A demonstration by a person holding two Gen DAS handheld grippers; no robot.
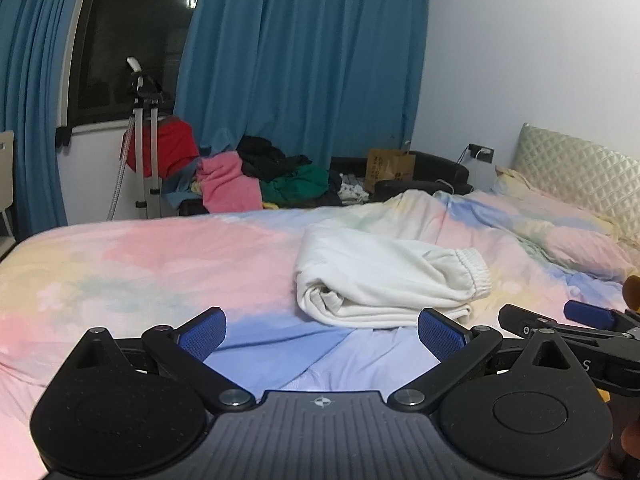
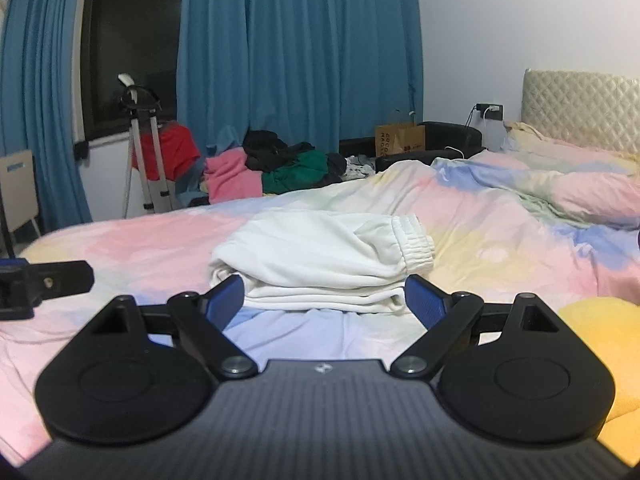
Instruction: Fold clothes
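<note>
White trousers lie folded on the bed, both grippers spread wide and empty.

The white trousers (image 2: pixel 320 256) sit in a compact stack at the centre of the right wrist view, elastic cuff toward the right, resting on the pastel bedspread (image 1: pixel 140 264). The right gripper (image 2: pixel 324 300) hovers just in front of the stack, jaws far apart, holding nothing; the left gripper (image 1: pixel 322 336) is likewise wide open and empty, with the stack just beyond its right finger. The fold looks finished (or nearly so), so the next move probably calls for a last tidy or fetching another piece from the clothes pile (image 1: pixel 264 176) at middle left. A brown paper bag (image 2: pixel 400 138) carries print too small to read.
</note>
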